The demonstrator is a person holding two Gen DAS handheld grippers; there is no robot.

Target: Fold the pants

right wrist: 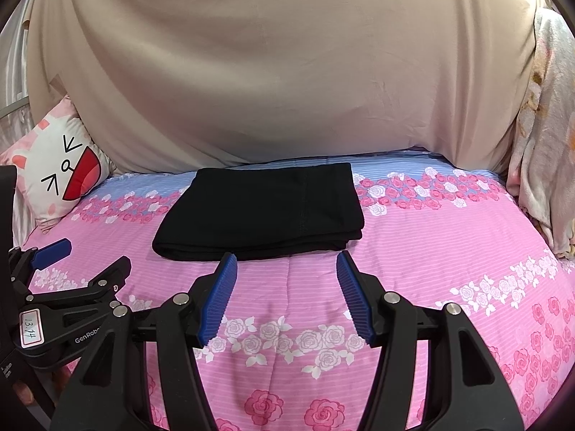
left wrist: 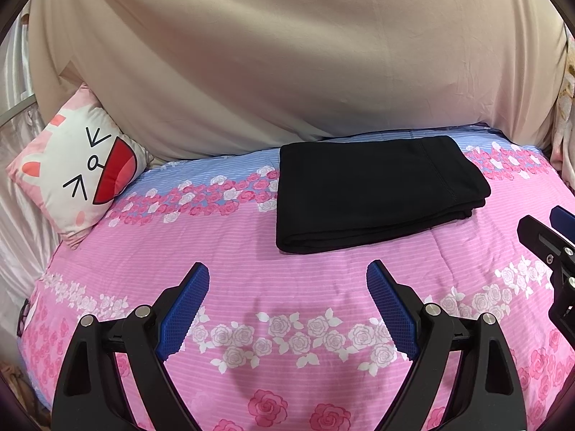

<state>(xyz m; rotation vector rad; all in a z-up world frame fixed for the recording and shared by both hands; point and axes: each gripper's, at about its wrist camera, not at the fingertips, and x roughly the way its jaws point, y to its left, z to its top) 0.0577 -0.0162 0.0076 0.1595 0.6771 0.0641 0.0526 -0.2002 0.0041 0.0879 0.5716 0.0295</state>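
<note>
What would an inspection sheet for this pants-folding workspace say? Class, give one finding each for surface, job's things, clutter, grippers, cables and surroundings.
Surface: pink floral bedspread with a blue band at the far edge, lying fairly smooth.
Job's things: black pants folded into a compact rectangle, lying flat on the bedspread.
Clutter: cartoon cat cushion propped at the far left, apart from the pants.
Grippers: left gripper jaws spread, holding nothing; right gripper jaws spread, holding nothing, just short of the pants' near edge.
Cables: nothing seen.
Surroundings: beige sheet draped behind the bed; floral fabric hanging at the right.
</note>
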